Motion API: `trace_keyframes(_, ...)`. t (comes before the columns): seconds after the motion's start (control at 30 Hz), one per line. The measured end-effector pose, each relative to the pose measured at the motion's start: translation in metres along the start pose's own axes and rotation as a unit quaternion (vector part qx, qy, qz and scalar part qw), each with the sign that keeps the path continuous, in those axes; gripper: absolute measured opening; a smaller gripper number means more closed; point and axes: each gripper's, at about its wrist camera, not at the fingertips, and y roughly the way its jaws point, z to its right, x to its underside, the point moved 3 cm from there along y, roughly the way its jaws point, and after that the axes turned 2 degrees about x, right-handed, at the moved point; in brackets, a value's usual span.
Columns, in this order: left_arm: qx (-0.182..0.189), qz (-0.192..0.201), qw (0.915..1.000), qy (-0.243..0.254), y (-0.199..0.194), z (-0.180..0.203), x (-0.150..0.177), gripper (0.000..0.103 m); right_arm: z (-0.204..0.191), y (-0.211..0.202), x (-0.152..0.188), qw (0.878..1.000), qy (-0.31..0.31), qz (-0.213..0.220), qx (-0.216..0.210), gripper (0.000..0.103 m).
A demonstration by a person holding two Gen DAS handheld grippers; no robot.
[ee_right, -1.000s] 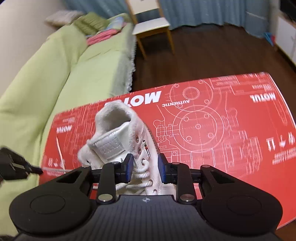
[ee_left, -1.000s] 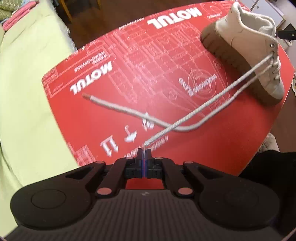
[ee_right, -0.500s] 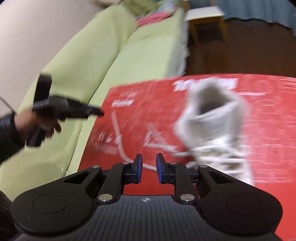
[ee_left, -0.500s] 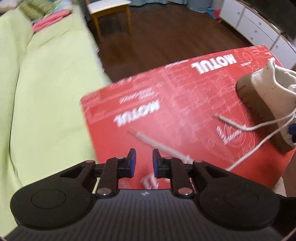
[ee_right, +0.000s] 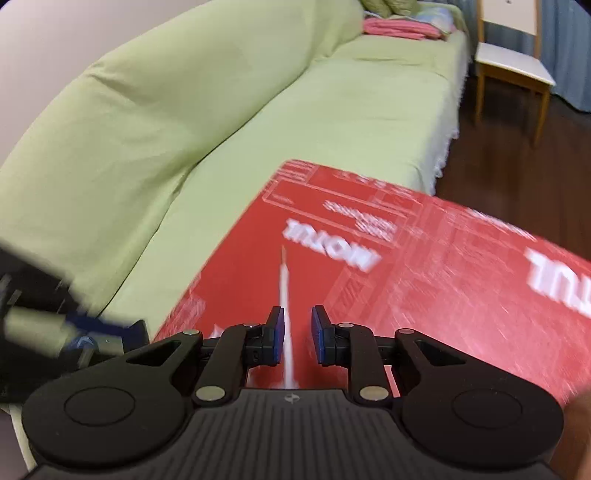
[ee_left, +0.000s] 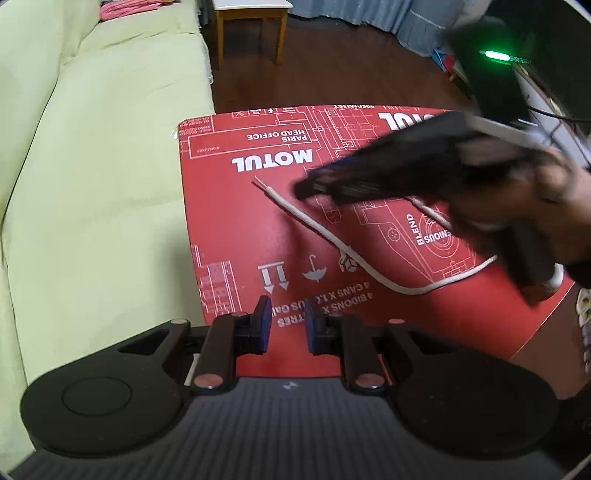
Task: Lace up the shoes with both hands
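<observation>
Two grippers work over a red printed board that serves as my bench [ee_left: 236, 229], pushed up against a green-covered sofa [ee_left: 92, 184]. My left gripper [ee_left: 287, 320] hovers at the near edge of the board, its jaws parted with nothing between them. A white shoelace [ee_left: 314, 225] lies loose on the red surface ahead of it, its tipped end near the white "MOTUL" lettering and its body curving off to the right. My right gripper [ee_left: 308, 189], held in my right hand [ee_left: 546, 221], reaches in from the right, its tip just above the lace near the free end; it is blurred in the left view. In the right wrist view, its jaws stand apart with the lace [ee_right: 285, 295] running straight between the blue pads [ee_right: 277, 326], not clamped. A wooden chair [ee_left: 251, 22] stands on the dark floor beyond the board. The shoe is out of both views.
</observation>
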Motion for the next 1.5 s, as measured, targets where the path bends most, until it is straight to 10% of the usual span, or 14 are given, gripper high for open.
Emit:
trace_keyframes(0.27,-0.001,0.008,0.9994,-0.033,-0.003,-0.004,0.013,0.014,-0.018,0.056,-0.029,0.998,-0.057,-0.003,0.014,0.022)
trace_keyframes(0.4,0.013,0.029,0.9992,-0.025,-0.011,0.004,0.005,0.014,-0.018,0.052,-0.026,0.998,-0.059,-0.004,0.016,0.001)
trace_keyframes(0.7,0.147,0.088,0.9746,0.144,-0.021,0.099,-0.050,0.016,0.059,-0.104,0.028,0.979,0.177,0.066,-0.083,0.001)
trace_keyframes(1.0,0.225,0.059,0.9244,0.303,0.005,0.209,-0.071,0.011,0.136,-0.205,0.108,0.894,0.409,0.120,-0.139,0.001)
trace_keyframes(1.03,0.229,0.051,0.9212,0.310,0.008,0.217,-0.072,0.000,0.142,-0.210,0.118,0.883,0.429,0.125,-0.142,0.001)
trace_keyframes(1.5,0.252,-0.023,0.8931,0.372,0.028,0.277,-0.064,0.000,0.171,-0.224,0.211,0.786,0.567,0.192,-0.153,0.021)
